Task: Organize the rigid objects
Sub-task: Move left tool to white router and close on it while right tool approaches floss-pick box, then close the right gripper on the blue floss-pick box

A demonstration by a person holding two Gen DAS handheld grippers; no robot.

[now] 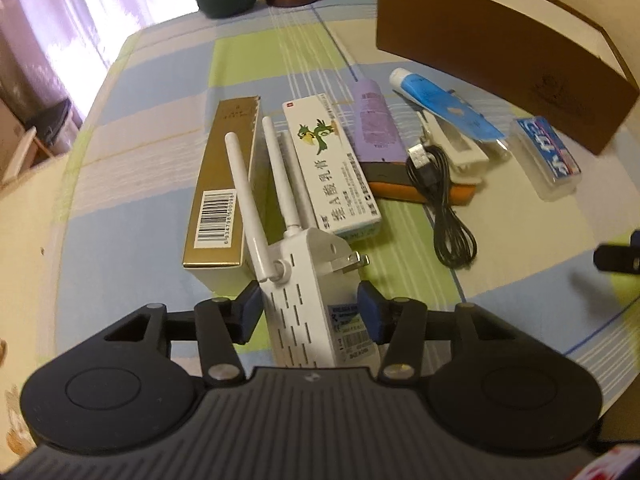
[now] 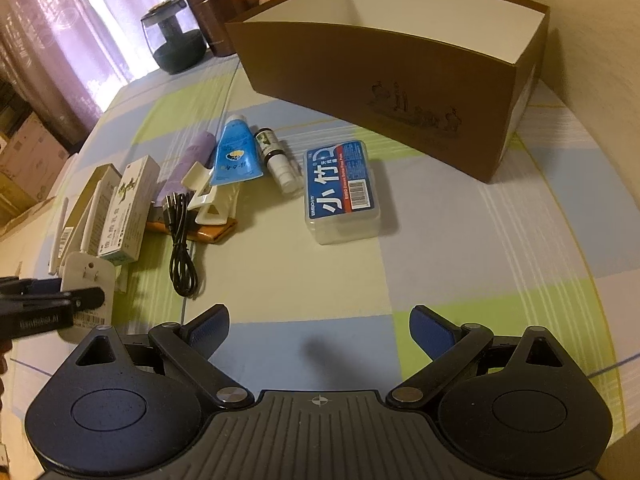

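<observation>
My left gripper [image 1: 310, 304] is shut on a white plug-in Wi-Fi repeater [image 1: 304, 280] with two antennas. Both blue pads press its sides just above the checked cloth [image 2: 460, 240]. From the right wrist view the repeater [image 2: 86, 276] shows at far left in those fingers. My right gripper [image 2: 320, 320] stands open over bare cloth with nothing between its fingers. An open brown cardboard box [image 2: 380, 80] stands at the back right. On the cloth lie a gold carton [image 1: 224, 184], a bird-print medicine box [image 1: 332, 168], a purple tube [image 1: 374, 124], a blue tube [image 1: 444, 108] and a clear floss-pick case [image 2: 342, 188].
A black USB cable [image 2: 182, 240], a white clip [image 2: 208, 196], a small bottle [image 2: 278, 160] and an orange flat item [image 1: 420, 192] lie among the row. A dark humidifier [image 2: 176, 44] and a brown canister [image 2: 216, 8] stand at the far edge by the curtains.
</observation>
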